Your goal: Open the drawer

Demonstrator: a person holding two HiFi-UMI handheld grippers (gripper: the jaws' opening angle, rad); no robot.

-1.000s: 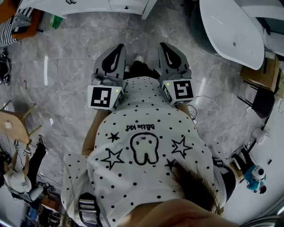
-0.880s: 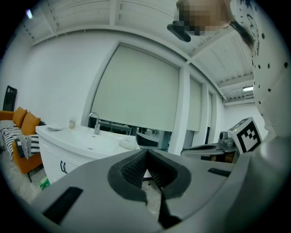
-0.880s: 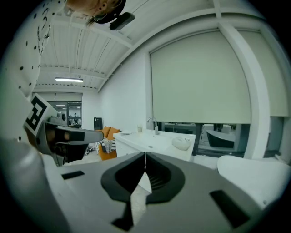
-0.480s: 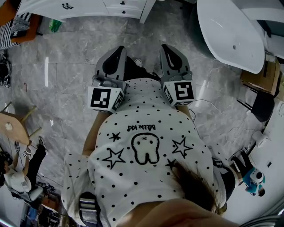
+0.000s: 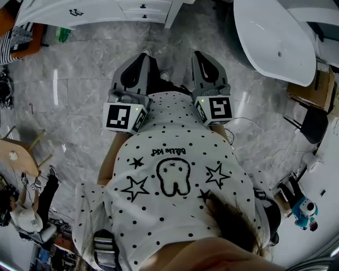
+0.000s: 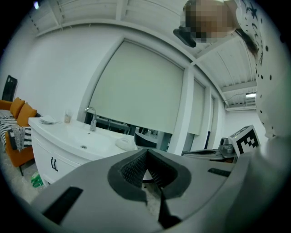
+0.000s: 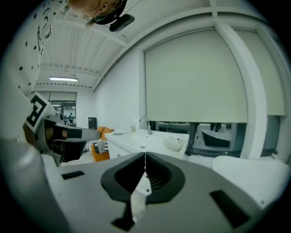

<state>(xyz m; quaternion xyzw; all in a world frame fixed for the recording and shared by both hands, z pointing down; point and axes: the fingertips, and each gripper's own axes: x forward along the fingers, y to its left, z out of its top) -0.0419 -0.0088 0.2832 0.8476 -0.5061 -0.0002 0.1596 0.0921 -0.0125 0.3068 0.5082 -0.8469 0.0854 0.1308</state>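
Well short of the vanity [image 5: 79, 15], left gripper [image 5: 142, 58] and right gripper [image 5: 198, 57] sit closed, empty; next likely comes approaching its drawer [image 5: 151, 7], jaws opened.

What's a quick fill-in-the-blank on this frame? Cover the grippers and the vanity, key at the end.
The left gripper has its jaws ____, with nothing between them.
The right gripper holds ____.
The drawers of the white vanity are ____.
Missing words: shut; nothing; closed.
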